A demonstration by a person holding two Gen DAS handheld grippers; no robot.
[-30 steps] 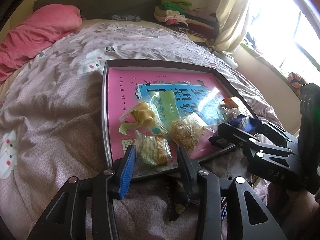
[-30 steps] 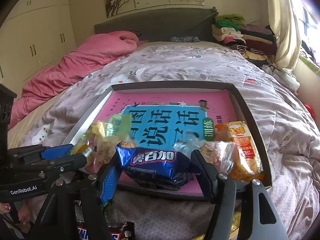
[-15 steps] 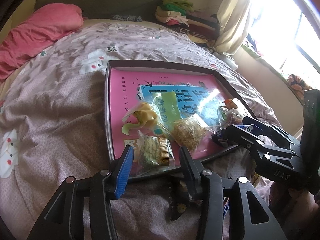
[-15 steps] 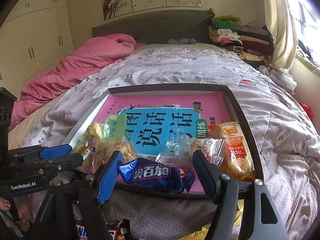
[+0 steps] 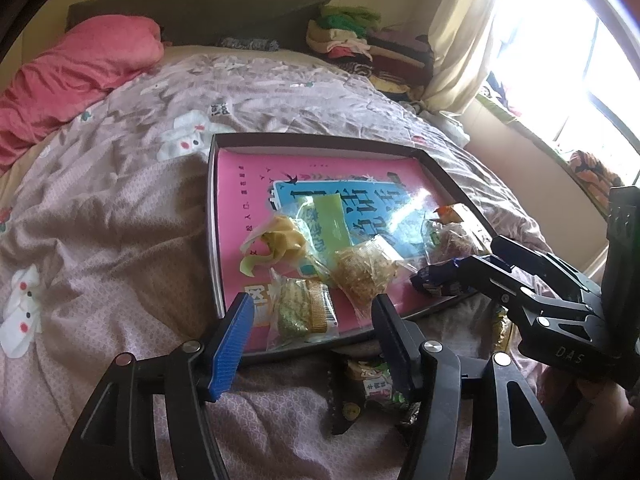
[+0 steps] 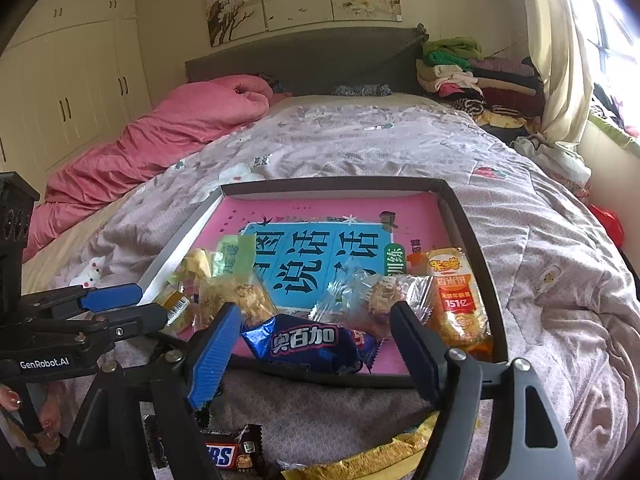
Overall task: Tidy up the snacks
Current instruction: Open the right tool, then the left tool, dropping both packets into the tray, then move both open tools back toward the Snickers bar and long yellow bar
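Several snacks are already laid in the tray, the blue pack at its 6 o'clock edge, while both the left gripper and right gripper are being opened, empty, and a few bars are left on the bed.

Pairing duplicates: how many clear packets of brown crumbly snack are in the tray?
2: left clear packet near the blue packet's left end; right clear packet beside the orange packet. Overlaps may hide more.
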